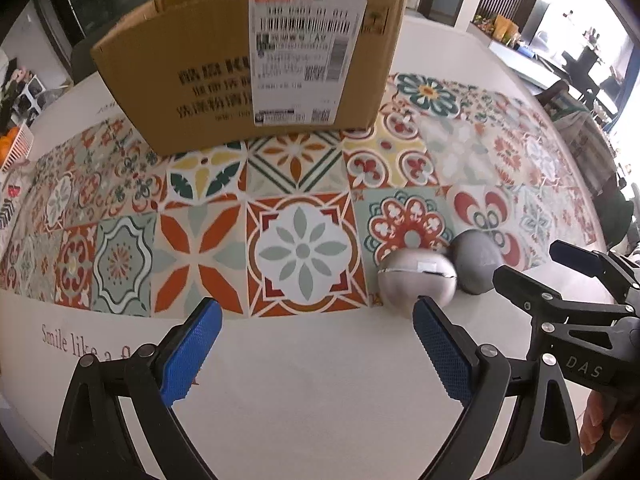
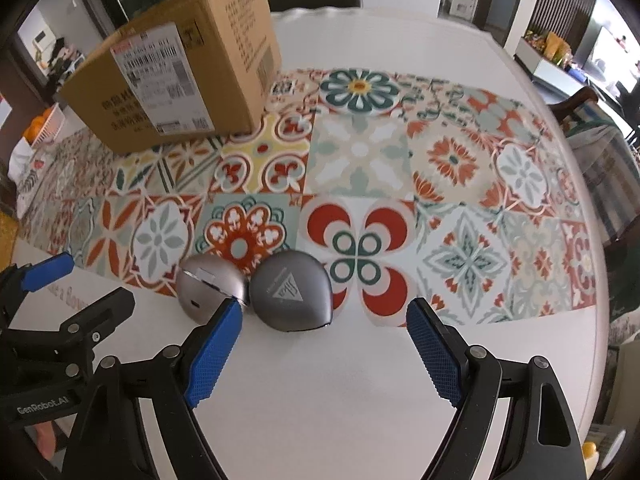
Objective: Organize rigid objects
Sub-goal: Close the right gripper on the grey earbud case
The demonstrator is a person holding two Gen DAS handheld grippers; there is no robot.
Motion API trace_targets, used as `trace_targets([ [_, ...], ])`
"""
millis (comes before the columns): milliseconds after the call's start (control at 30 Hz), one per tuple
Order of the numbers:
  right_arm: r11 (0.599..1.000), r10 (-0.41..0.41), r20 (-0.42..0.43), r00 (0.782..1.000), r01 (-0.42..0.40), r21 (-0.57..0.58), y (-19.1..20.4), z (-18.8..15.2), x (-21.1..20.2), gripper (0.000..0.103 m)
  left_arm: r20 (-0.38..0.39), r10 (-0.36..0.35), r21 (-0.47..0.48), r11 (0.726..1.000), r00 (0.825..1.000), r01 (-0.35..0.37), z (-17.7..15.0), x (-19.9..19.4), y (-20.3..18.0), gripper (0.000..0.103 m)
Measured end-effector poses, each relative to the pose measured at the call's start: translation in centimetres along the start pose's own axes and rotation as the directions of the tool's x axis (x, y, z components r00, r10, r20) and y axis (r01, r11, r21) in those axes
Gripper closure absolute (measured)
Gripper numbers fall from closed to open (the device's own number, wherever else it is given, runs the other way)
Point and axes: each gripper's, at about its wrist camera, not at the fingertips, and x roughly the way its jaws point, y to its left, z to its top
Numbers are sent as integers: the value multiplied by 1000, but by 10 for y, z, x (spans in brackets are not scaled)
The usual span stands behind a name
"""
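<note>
Two small rounded metallic cases lie side by side at the near edge of the patterned mat. The silver case is on the left; the dark grey case with a triangle logo touches it on the right. My left gripper is open, its right finger just below the silver case. My right gripper is open above the table, with the grey case just ahead between its fingers, untouched. A cardboard box with a shipping label stands at the back of the mat.
The colourful tile-patterned mat covers a white round table. A basket with oranges sits at the far left edge. Chairs and furniture surround the table.
</note>
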Motion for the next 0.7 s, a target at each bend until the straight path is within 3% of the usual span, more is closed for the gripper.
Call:
trace_targets([
  [467, 998, 21, -103, 994, -28, -63, 7, -3, 43, 22, -77, 23, -30, 999, 997, -26, -9, 29, 8, 6],
  [700, 996, 17, -92, 996, -25, -83, 13, 5, 49, 23, -85, 27, -48, 998, 996, -31, -10, 33, 12, 6],
])
